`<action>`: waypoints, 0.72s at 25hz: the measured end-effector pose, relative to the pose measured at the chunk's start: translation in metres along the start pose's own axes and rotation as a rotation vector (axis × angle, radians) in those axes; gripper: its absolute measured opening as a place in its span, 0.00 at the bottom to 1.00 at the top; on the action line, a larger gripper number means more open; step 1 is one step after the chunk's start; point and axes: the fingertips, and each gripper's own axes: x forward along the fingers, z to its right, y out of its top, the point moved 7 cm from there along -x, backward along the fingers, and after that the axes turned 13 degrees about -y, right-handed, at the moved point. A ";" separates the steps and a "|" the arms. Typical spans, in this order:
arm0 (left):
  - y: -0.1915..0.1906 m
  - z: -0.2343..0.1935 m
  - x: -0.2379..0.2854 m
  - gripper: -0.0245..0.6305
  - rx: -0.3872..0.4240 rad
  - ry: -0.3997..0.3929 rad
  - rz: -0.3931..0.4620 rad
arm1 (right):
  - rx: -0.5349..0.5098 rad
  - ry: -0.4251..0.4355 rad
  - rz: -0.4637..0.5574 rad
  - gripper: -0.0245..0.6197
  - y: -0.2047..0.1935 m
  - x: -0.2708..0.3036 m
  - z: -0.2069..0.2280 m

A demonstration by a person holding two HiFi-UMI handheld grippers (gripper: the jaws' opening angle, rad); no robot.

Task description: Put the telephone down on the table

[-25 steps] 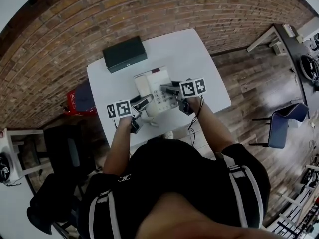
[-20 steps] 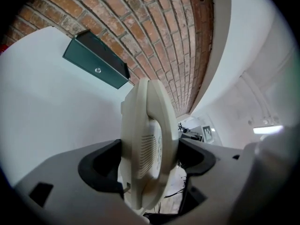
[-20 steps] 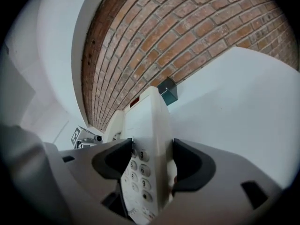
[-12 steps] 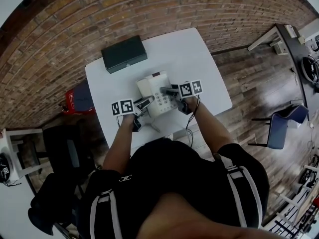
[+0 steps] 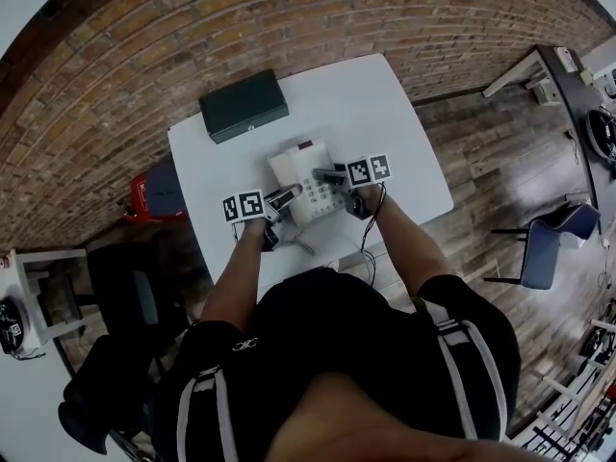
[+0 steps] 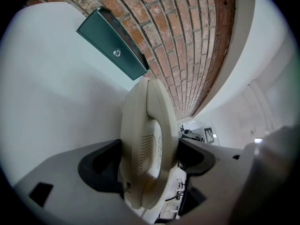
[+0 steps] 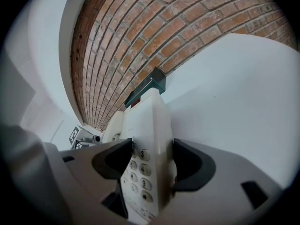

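A cream desk telephone (image 5: 306,179) with its handset on the cradle sits over the white table (image 5: 385,123), held from both sides. My left gripper (image 5: 285,198) is shut on the handset side (image 6: 149,144) of the phone. My right gripper (image 5: 334,176) is shut on the keypad side (image 7: 149,158), its jaws pressing the top and the underside of the phone's edge. In both gripper views the phone stands between the jaws. Whether the base touches the tabletop cannot be told.
A dark green flat box (image 5: 243,105) lies at the table's far left, also seen in the left gripper view as the dark green box (image 6: 112,43). A brick wall (image 5: 192,27) runs behind the table. A red object (image 5: 144,195) sits left of the table, a chair (image 5: 549,239) to the right.
The telephone and both grippers have shifted slightly toward the near side of the table and lower. Both grips stay the same.
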 end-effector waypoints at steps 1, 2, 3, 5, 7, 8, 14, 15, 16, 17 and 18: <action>-0.001 -0.001 0.001 0.61 -0.001 0.002 -0.001 | 0.007 -0.001 -0.001 0.40 -0.002 0.001 0.002; -0.002 -0.003 0.002 0.61 -0.005 0.004 0.000 | 0.012 -0.003 -0.001 0.40 -0.003 0.001 0.003; -0.002 -0.004 0.002 0.61 -0.013 0.004 0.004 | 0.016 -0.007 0.000 0.40 -0.004 0.002 0.004; -0.003 -0.008 0.002 0.61 -0.035 0.003 0.020 | 0.018 -0.013 0.000 0.40 -0.005 0.005 0.005; -0.004 -0.011 0.001 0.61 -0.050 -0.003 0.034 | 0.016 -0.015 -0.004 0.40 -0.005 0.006 0.006; -0.004 -0.012 0.002 0.61 -0.052 -0.006 0.036 | 0.015 -0.014 -0.005 0.40 -0.005 0.007 0.006; -0.003 -0.012 0.002 0.62 -0.052 0.011 0.015 | 0.026 -0.009 -0.007 0.40 -0.004 0.007 0.007; -0.002 -0.010 0.002 0.62 -0.033 0.031 0.016 | 0.027 -0.011 -0.011 0.40 -0.004 0.008 0.006; -0.001 -0.007 0.000 0.61 0.002 0.060 0.019 | 0.027 -0.016 -0.013 0.40 -0.004 0.007 0.006; 0.001 -0.004 -0.002 0.62 0.048 0.096 0.023 | 0.023 -0.025 -0.010 0.40 -0.004 0.006 0.005; 0.003 0.001 -0.004 0.61 0.098 0.133 0.034 | 0.015 -0.040 0.001 0.40 -0.003 0.004 0.004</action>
